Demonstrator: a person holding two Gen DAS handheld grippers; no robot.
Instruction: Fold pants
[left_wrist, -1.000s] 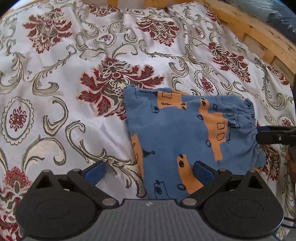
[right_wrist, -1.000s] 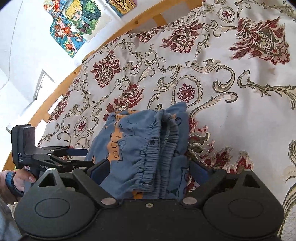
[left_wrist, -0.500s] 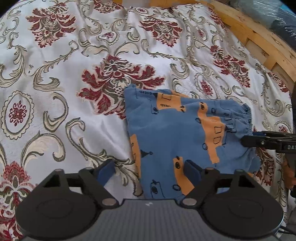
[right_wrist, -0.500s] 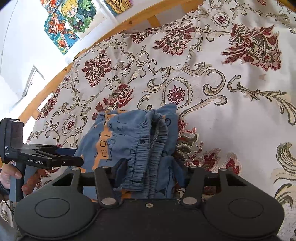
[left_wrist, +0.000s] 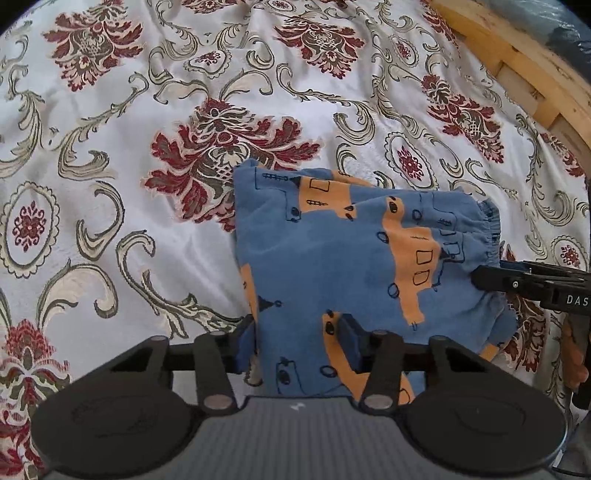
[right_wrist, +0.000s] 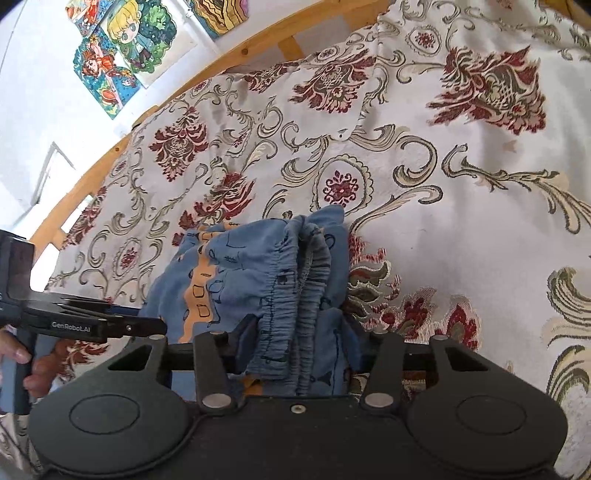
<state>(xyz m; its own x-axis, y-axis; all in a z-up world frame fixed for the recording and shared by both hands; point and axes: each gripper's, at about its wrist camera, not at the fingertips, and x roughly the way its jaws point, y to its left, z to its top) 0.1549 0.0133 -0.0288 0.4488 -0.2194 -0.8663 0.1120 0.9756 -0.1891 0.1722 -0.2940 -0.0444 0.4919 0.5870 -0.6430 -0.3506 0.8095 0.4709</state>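
In the left wrist view, the left gripper (left_wrist: 297, 343) sits nearest, at 6 o'clock. Its blue pads (left_wrist: 349, 341) stand narrowed on the near edge of the pants (left_wrist: 343, 258), one pad just left of the cloth edge and the other pressing on top of the fabric; the cloth lies pinched between them. The pants are blue with orange blocks and dark line drawings, folded into a compact packet that lies flat on the bedspread (left_wrist: 110, 184), just right of centre. At 3 o'clock the right gripper (left_wrist: 491, 278) reaches in from the side, its black tip touching the gathered waistband (left_wrist: 489, 229). Beyond, at 1 o'clock, runs the wooden bed frame (left_wrist: 517, 62).

In the right wrist view, the right gripper (right_wrist: 299, 341) is nearest at 6 o'clock, its fingers drawn in around the bunched elastic waistband (right_wrist: 295, 295), which fills the gap between them, so the cloth is clamped. The folded pants (right_wrist: 229, 266) stretch away toward 10 o'clock. At 9 o'clock the left gripper (right_wrist: 140, 325) comes in low, its tip at the far side of the packet, with a hand (right_wrist: 33, 369) on its grip. The floral bedspread (right_wrist: 443, 184) spreads out behind, then the wooden bed frame (right_wrist: 229, 62) toward 11 o'clock, and farthest, colourful cartoon pictures (right_wrist: 125, 48) on the white wall.
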